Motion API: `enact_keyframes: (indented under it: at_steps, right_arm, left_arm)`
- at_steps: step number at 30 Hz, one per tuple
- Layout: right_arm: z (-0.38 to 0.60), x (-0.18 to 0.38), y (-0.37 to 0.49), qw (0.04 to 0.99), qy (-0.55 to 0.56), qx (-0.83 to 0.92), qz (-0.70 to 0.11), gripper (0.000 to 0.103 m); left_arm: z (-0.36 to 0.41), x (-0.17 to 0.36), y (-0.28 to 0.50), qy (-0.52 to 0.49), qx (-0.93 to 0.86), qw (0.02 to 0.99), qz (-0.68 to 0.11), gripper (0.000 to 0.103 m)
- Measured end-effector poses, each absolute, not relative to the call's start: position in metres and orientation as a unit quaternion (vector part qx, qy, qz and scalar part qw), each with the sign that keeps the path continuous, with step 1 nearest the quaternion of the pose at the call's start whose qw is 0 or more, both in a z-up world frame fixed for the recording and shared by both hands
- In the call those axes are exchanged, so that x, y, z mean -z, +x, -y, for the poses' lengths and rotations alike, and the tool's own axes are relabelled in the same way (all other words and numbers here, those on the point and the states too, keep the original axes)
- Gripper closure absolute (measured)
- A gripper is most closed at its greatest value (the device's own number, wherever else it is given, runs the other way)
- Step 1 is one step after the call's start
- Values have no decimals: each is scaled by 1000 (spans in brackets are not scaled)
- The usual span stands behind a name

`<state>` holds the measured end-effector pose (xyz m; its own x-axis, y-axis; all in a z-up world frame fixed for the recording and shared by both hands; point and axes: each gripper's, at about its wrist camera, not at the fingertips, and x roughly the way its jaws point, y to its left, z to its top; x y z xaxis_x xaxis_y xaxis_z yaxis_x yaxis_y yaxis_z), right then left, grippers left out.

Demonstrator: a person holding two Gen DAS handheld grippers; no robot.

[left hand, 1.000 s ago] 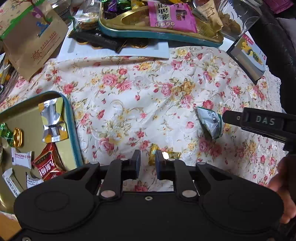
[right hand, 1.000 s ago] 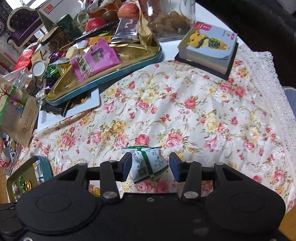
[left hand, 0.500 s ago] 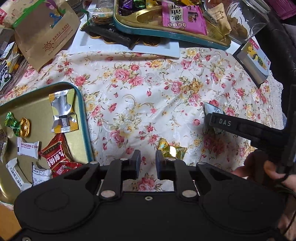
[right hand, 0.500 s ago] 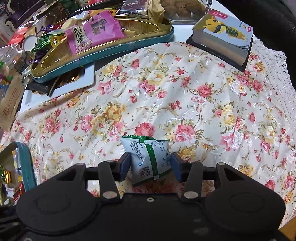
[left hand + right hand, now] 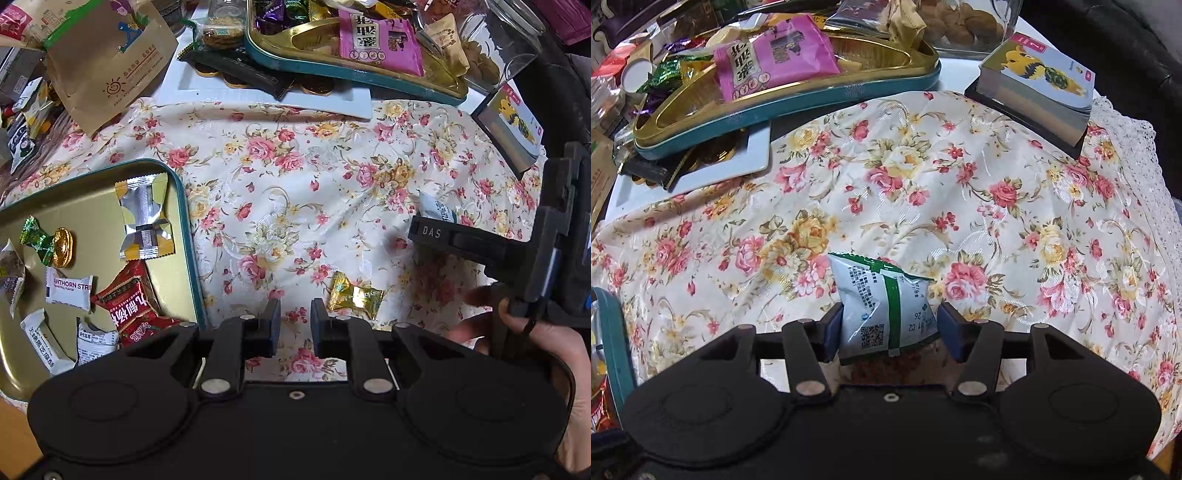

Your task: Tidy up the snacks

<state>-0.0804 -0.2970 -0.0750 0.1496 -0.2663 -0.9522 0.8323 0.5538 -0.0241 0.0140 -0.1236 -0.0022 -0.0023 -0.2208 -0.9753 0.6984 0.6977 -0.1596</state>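
A white snack packet with a green stripe [image 5: 882,295] lies on the floral cloth [image 5: 923,192]. My right gripper [image 5: 890,332] straddles it from above. Its jaws are opening; the left pad is against the packet and a small gap shows at the right pad. In the left wrist view the right gripper's finger [image 5: 443,236] covers most of that packet [image 5: 437,210]. My left gripper [image 5: 295,325] is shut with nothing in it, above the cloth. A gold-wrapped candy [image 5: 354,295] lies just to its right. The teal-rimmed gold tray [image 5: 184,229] at the left holds several wrapped snacks.
At the back a second teal and gold tin [image 5: 798,110] full of snacks rests on a white tray [image 5: 258,96]. A boxed card deck [image 5: 1038,85] sits at the back right, a brown paper bag [image 5: 107,62] back left, a glass jar [image 5: 498,48] beyond. A person's hand [image 5: 554,339] holds the right gripper.
The right gripper has come down over the green-striped packet and its jaws have spread wider around it. The left gripper drew back slightly, so the gold candy now lies to the right of its fingers.
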Motion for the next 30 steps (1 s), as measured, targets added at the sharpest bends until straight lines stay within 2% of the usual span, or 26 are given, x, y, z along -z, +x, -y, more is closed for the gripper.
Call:
enact_keyframes:
  at_steps: [9,14,15,16,30]
  right_arm:
    - [299,76,-83,706,280,389,-521,51]
    - [303,66,-91,702,298,389,-517,58]
    - [303,61,-94,701,308,389,-512,61]
    - [305,58,-96,699,315,388,-511,72]
    - [315,8,-130,695,382,381,-476,72]
  left_arm:
    - [125,1,13,193,340,679,-621,80]
    - [130,2,12,196,341,681,-617,79]
    - [131,3,11,196,341,681,-618,78]
    - [133,4,10,198,341,680,-618,76]
    - [163,33,-13,239,354,662,-616,73]
